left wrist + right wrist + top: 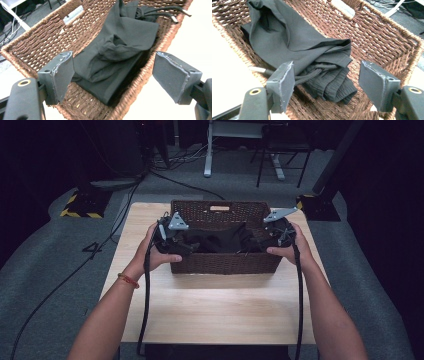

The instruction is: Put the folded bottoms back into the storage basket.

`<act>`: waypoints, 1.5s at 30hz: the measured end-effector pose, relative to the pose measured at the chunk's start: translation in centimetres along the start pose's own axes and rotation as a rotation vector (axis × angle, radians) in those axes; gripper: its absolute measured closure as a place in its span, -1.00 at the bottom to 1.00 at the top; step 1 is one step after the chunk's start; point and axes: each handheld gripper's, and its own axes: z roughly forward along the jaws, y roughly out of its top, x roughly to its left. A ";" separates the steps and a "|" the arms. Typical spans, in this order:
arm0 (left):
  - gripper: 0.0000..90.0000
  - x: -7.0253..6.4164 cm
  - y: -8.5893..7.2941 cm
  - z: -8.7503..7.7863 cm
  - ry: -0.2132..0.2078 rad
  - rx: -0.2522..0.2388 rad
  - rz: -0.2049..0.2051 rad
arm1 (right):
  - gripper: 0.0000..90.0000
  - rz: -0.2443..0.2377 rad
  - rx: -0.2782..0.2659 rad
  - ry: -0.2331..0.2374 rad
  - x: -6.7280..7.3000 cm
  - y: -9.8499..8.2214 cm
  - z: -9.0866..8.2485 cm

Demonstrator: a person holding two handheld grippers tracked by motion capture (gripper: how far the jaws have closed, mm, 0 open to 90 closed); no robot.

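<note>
A brown wicker basket (225, 262) stands on the far half of the wooden table (215, 305). A black garment (222, 240) lies crumpled inside it. My left gripper (175, 242) hangs over the basket's left end and my right gripper (272, 240) over its right end. In the left gripper view the left gripper (113, 58) is open above the garment (125, 32), whose drawstring (175, 18) drapes over the basket rim (47, 37). In the right gripper view the right gripper (327, 66) is open over the garment's gathered waistband (332, 85) and the basket wall (382, 37); the pads touch nothing.
The near half of the table is bare wood. Each gripper's cable trails back off the front edge. Behind the table are grey carpet, floor cables, a white desk leg (207, 155), a dark chair (280, 150) and stand bases with yellow-black tape (82, 205).
</note>
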 end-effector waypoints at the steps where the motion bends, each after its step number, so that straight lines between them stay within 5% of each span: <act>1: -0.60 0.0 0.0 0.0 0.000 0.000 0.000 | -0.34 0.000 0.000 0.000 0.0 0.0 0.0; 18: -0.63 -2.5 -2.7 -2.7 0.024 -0.009 0.074 | -0.34 -0.029 -0.045 -0.042 1.5 -2.3 -3.2; 33: -0.62 -2.1 -6.7 -3.2 0.065 0.041 0.038 | -0.35 -0.024 -0.034 -0.118 1.8 -5.1 -5.5; 45: -0.62 -1.3 -9.8 -3.6 0.116 0.086 0.002 | -0.35 0.025 -0.041 -0.162 1.5 -8.8 -6.9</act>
